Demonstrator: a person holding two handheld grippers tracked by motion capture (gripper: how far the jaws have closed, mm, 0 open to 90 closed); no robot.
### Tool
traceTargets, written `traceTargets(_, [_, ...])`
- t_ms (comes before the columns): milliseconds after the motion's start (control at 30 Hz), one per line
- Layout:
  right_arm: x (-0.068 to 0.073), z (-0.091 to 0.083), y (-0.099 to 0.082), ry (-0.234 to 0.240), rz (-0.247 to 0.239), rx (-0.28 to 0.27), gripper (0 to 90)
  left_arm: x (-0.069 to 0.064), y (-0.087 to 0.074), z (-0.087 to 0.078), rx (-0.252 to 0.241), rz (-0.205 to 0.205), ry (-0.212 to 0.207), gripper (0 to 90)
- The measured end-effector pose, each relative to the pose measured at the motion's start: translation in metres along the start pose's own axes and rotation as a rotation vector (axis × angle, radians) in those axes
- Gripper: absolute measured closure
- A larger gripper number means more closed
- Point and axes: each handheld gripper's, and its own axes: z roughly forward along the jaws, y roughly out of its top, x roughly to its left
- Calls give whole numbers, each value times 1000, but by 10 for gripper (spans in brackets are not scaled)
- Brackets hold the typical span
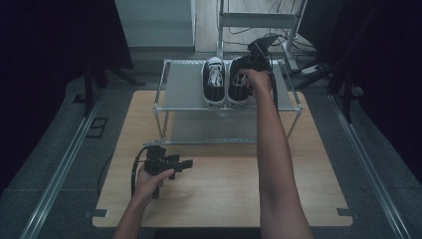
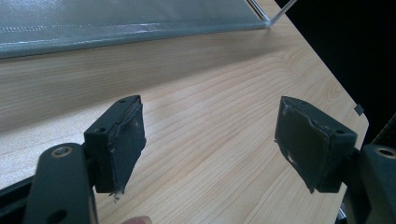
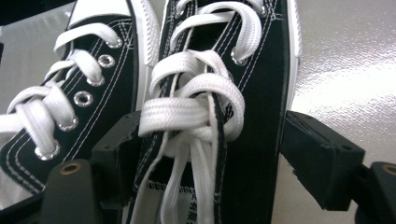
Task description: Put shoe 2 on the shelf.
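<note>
In the high view I have the right gripper [image 1: 247, 67] up at the top centre of the frame, over the metal shoe rack [image 1: 184, 94] that stands at the far edge of the wooden table [image 1: 224, 184]. Two black canvas sneakers with white laces sit side by side on the rack's top shelf, and my gripper is at the right sneaker [image 1: 238, 89]; the left sneaker [image 1: 214, 82] touches it along the side.

In the right gripper view the fingers [image 3: 322, 158] straddle the right sneaker [image 3: 252, 140] around its laced upper. The left finger sits wedged between the two shoes, against the fabric. The right finger stands just off the shoe's side, a sliver of shelf showing between, so I read the grip as loose and wide.

My left gripper [image 1: 166, 167] is low at the lower left of the high view, over bare table. In its own view the fingers [image 2: 306, 144] stand apart with nothing between them.
</note>
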Motion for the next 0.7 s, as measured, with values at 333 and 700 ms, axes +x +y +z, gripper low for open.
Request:
traceTargets(333, [-4,-31,-16,102,-117,-96,257,-2,0,0,1,11,6,242])
traceTargets(700, [-21,-63,-52,257,-238,-163,297,-1,-1,-2,-7,10,23,243])
